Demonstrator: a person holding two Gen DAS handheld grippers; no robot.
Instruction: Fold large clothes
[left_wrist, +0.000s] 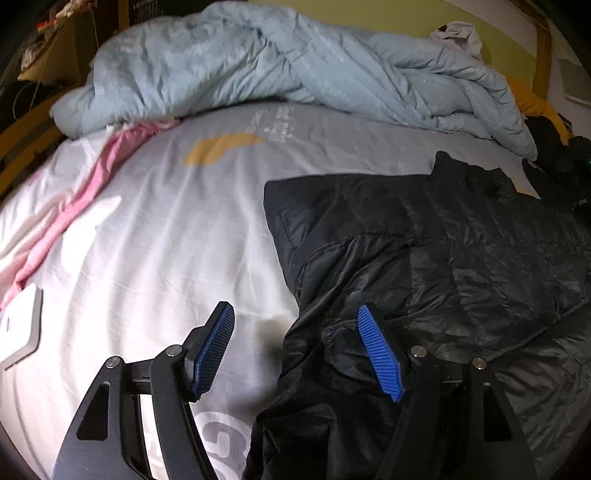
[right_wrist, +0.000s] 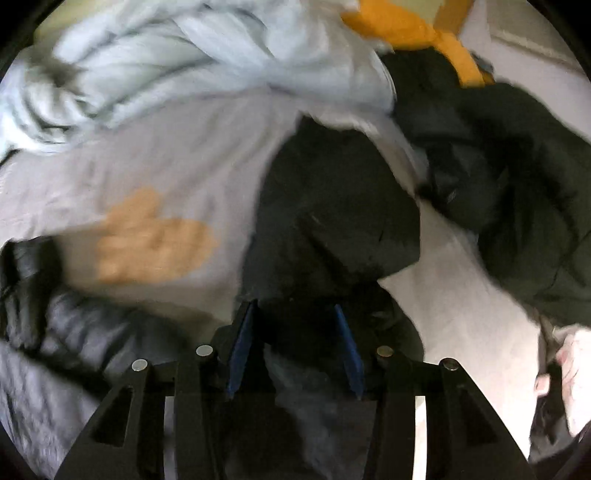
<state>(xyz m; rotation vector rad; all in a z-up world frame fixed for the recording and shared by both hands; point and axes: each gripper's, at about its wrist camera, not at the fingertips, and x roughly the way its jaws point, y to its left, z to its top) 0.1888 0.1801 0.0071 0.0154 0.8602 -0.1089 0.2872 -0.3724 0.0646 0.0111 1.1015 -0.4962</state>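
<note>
Bed fills both views; crumpled pale-blue duvet pushed to upper frame, prob. to clear folding room. Black puffer jacket lies spread, right half of left-wrist view. Left gripper open w/ jacket edge betw. pads, not pinched. Right gripper partly open over dark fabric; grip unclear, view blurred. Only right-wrist view shows second dark garment, upper right.

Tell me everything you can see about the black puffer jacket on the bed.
The black puffer jacket is quilted, with a shiny, slightly crinkled shell that looks like nylon. It lies spread and partly folded on the pale bed sheet, a sleeve trailing toward the camera. The left gripper stands over that sleeve's edge, jaws open, one pad against the fabric. At its far side it nears the light blue duvet.
</note>
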